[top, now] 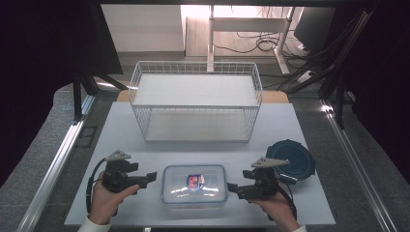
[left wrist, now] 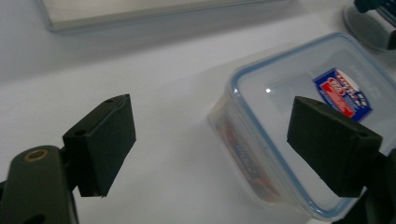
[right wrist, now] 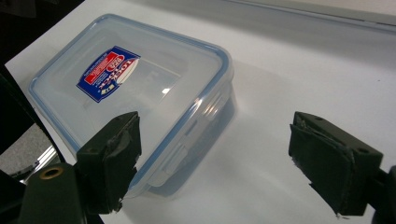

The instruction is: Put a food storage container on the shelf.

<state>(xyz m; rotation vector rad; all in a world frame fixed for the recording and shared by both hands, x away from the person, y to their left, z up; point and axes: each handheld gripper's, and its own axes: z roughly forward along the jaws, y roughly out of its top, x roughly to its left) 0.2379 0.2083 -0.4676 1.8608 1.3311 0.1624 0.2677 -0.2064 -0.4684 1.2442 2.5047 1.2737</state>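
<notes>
Container [top: 194, 184] between two spread claws

One clear rectangular plastic container [top: 194, 185] with a blue-rimmed lid sits at the lower centre of the high view. One round dark blue bowl [top: 291, 159] shows at the lower right. One white two-tier wire rack [top: 195, 101] stands at the centre. Two black handheld grippers, one at the lower left [top: 151, 177] and one at the lower right [top: 232, 187].
</notes>
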